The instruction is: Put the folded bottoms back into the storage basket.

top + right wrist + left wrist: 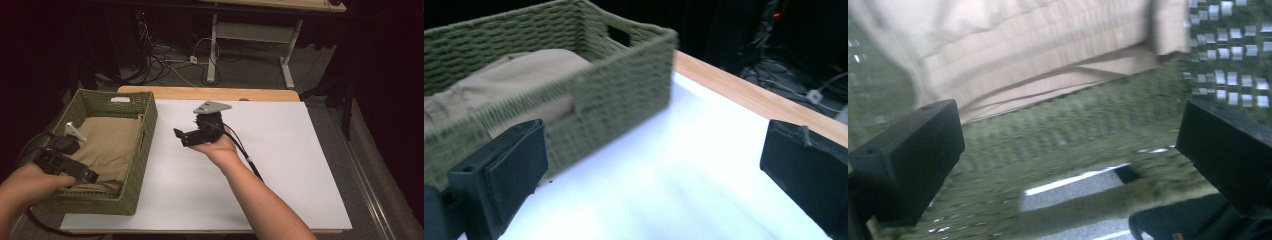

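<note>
Both grippers have their fingers spread wide with nothing between them. The left gripper (pixel 67 167) hovers over the near edge of the green woven basket (pixel 145 137), which holds folded tan cloth (pixel 112 145). The right gripper (pixel 187 137) hangs above the white tabletop (pixel 280 165), at the basket's 3 o'clock.

My way across the white table top (pixel 240 170) was open; only the green basket (pixel 142 150) blocked its left side.
</note>
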A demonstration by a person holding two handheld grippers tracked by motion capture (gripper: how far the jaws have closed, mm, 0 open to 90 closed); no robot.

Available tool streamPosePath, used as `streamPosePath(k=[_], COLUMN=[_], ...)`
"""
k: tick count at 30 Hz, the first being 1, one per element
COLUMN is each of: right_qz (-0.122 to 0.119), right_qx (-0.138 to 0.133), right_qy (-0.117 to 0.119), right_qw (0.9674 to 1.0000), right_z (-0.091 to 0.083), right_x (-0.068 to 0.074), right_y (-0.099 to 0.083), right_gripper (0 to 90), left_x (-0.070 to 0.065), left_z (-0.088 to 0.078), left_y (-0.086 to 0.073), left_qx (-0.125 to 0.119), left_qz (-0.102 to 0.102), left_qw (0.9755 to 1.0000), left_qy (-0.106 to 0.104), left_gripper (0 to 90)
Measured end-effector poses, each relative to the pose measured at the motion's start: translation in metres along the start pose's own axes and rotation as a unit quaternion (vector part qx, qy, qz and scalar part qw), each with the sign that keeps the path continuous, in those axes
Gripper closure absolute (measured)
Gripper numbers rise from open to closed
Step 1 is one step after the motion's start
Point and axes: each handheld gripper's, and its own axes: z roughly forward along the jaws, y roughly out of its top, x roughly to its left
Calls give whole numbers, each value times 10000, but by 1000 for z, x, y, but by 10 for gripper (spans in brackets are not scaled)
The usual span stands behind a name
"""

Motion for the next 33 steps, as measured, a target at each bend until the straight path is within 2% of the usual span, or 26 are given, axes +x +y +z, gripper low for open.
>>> streamPosePath(k=[5,9,14,18,21,24,26,29,33], right_qz=[42,14,15,201,264,238,225,288,242], right_qx=[-16,-63,-46,-85,-91,-56,-60,-74,-103], right_qy=[-236,-468,-720,-858,-1012,-1189,-1277,-1316,-1411], right_qw=[9997,9989,9974,9961,9945,9926,9915,9909,9897], right_z=[-33,-62,-99,-124,-141,-155,-163,-171,-179], right_x=[-19,-32,-47,-59,-65,-67,-67,-66,-61], right_y=[-29,-51,-83,-109,-126,-140,-151,-162,-175], right_gripper=[4,4,4,4,4,4,4,4,4], left_x=[-29,-55,-87,-110,-125,-139,-149,-165,-181], left_z=[-5,-9,-7,-3,4,14,22,37,60], left_y=[11,20,34,45,53,64,70,79,89], left_qx=[24,-58,-106,-134,-57,-63,-66,-39,10], left_qz=[200,415,730,997,1169,1311,1457,1611,1787], left_qw=[9997,9991,9973,9949,9931,9913,9892,9867,9834], left_qy=[101,76,56,-45,-8,-71,-164,-232,-329], left_gripper=[0,0,0,0,0,0,0,0,0])
